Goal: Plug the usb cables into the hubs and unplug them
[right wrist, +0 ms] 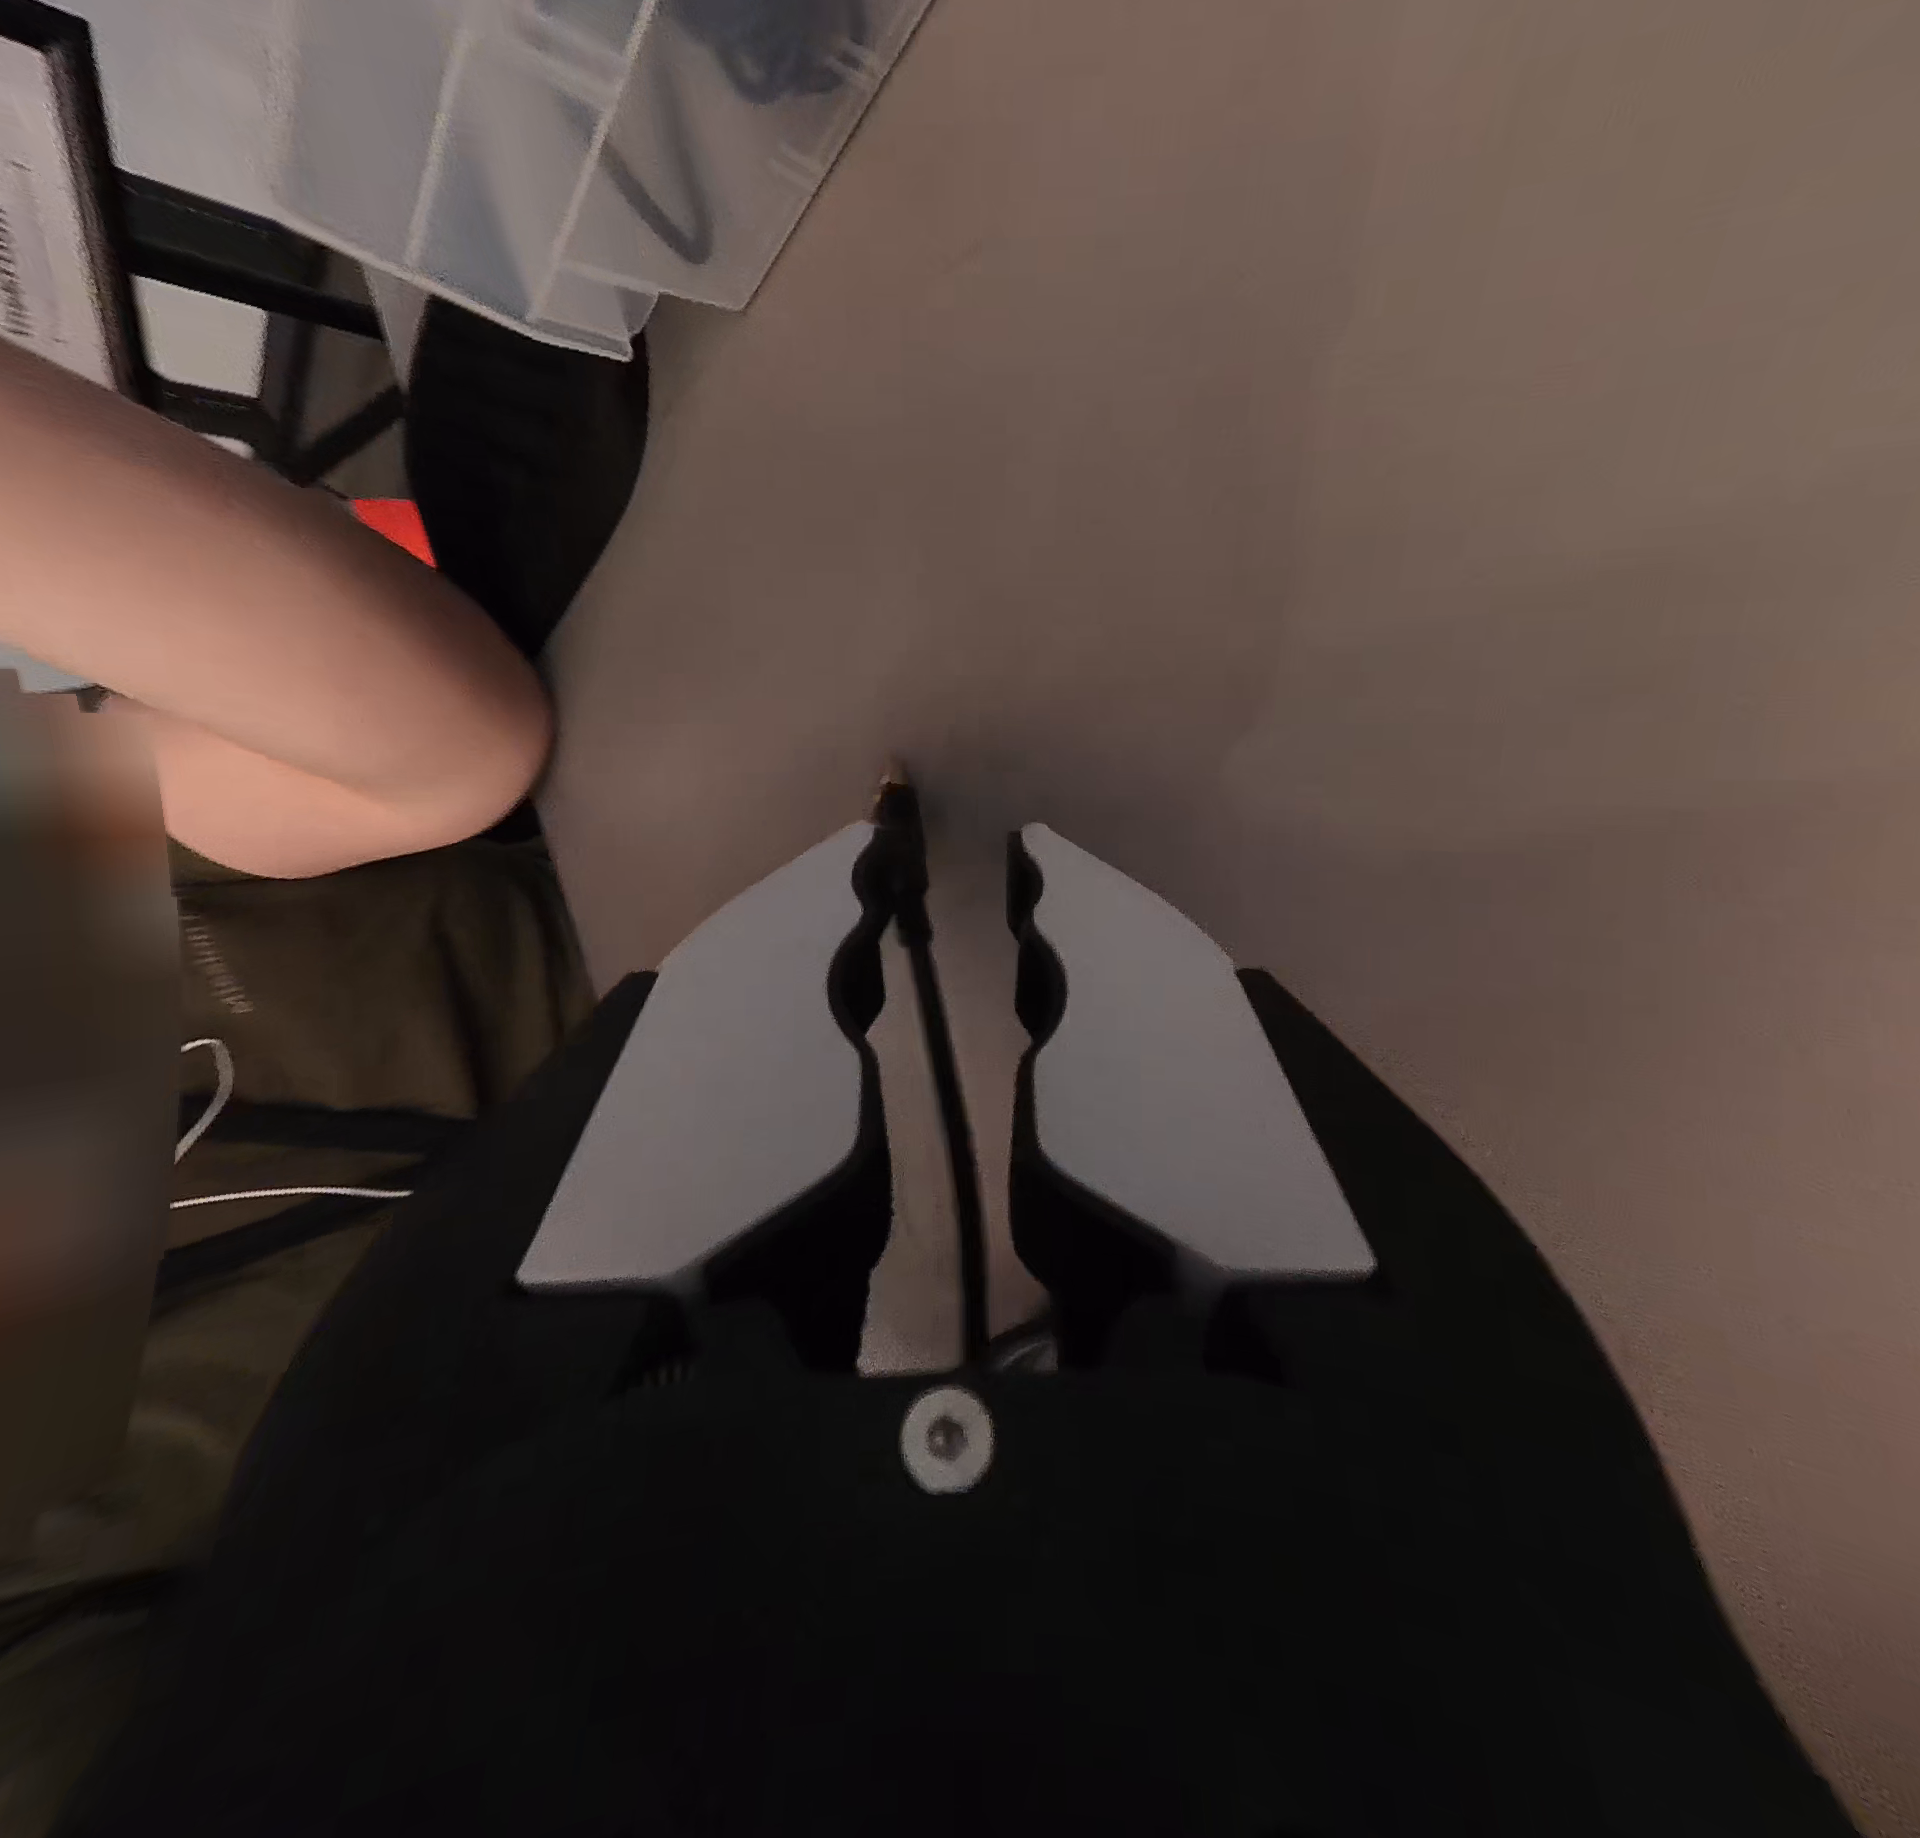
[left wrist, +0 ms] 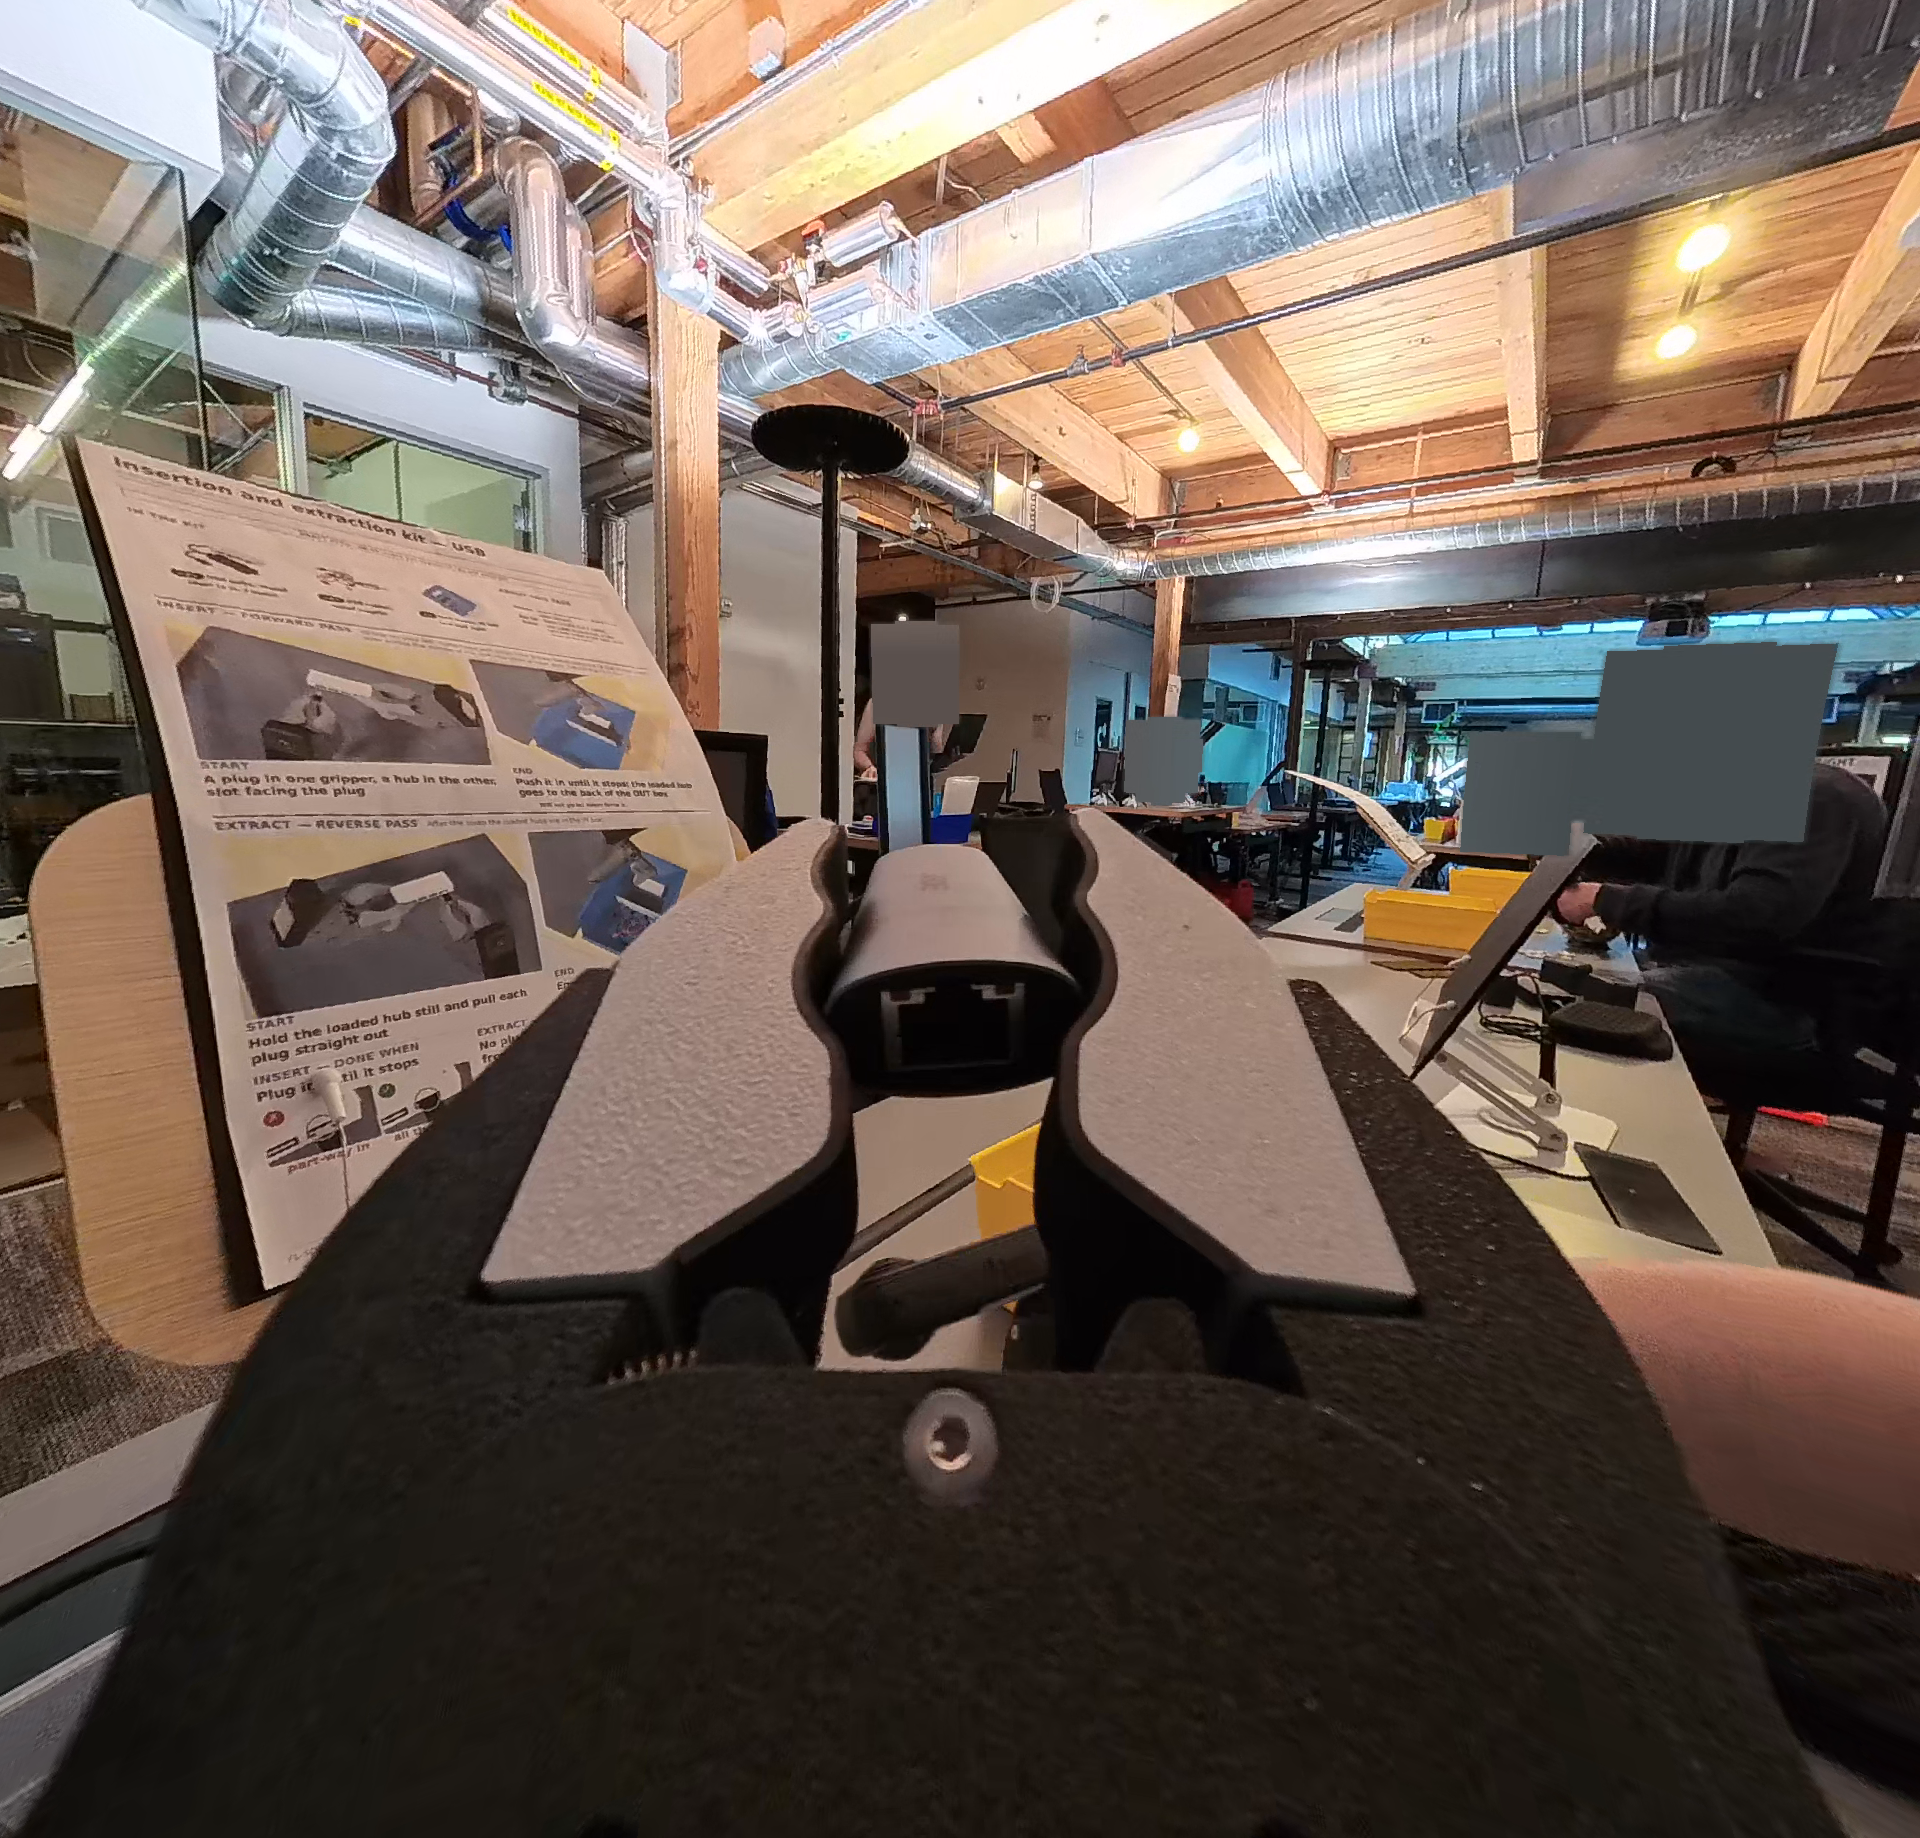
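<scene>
In the left wrist view my left gripper (left wrist: 951, 838) is shut on a dark grey hub (left wrist: 951, 967) and holds it up in the air. The hub's wide square port faces the camera. A dark cable end (left wrist: 935, 1279) hangs below the hub between the fingers. In the right wrist view my right gripper (right wrist: 948, 830) points down at the grey-brown table (right wrist: 1351, 541) with its jaws apart. A thin black cable (right wrist: 940, 1061) runs up between the jaws. Its plug (right wrist: 896, 801) rests against the left finger, clear of the right finger, with its tip at the table.
A printed instruction sheet (left wrist: 395, 801) stands on a black frame at the left. A yellow bin (left wrist: 1003, 1175) sits below the hub. A clear compartment box (right wrist: 644, 105) lies at the table's far edge. A person's arm (right wrist: 260, 645) is at the left. A person sits at a far desk (left wrist: 1714, 915). Some 35 centimeters of space lies between my two pairs of fingers.
</scene>
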Action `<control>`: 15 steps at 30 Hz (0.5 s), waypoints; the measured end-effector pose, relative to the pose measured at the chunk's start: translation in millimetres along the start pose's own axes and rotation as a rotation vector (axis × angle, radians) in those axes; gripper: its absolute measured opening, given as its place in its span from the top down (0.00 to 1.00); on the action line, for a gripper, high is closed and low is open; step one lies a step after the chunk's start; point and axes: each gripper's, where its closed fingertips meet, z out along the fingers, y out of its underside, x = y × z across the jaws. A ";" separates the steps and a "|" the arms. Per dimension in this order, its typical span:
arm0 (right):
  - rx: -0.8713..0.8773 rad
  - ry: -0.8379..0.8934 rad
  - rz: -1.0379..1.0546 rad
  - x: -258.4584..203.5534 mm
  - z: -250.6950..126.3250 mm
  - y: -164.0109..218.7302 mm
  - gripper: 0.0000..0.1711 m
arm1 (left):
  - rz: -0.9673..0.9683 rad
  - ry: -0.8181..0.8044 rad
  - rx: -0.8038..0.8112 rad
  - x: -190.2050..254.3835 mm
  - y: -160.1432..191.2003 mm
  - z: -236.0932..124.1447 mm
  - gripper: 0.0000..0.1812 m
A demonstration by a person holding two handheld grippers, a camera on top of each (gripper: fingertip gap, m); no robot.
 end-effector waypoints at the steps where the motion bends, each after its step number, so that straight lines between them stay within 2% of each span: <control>1: 0.003 -0.031 0.021 -1.3 -0.8 -2.3 0.88 | 0.000 0.002 0.002 0.8 -0.6 0.1 0.80; 5: 0.033 -0.119 0.086 -2.8 -10.3 -12.3 0.88 | -0.001 0.010 0.008 3.6 -3.6 -1.1 0.80; 15: -0.163 -0.021 0.095 21.7 -30.8 12.3 0.84 | -0.009 0.020 -0.005 3.3 -0.5 1.7 0.80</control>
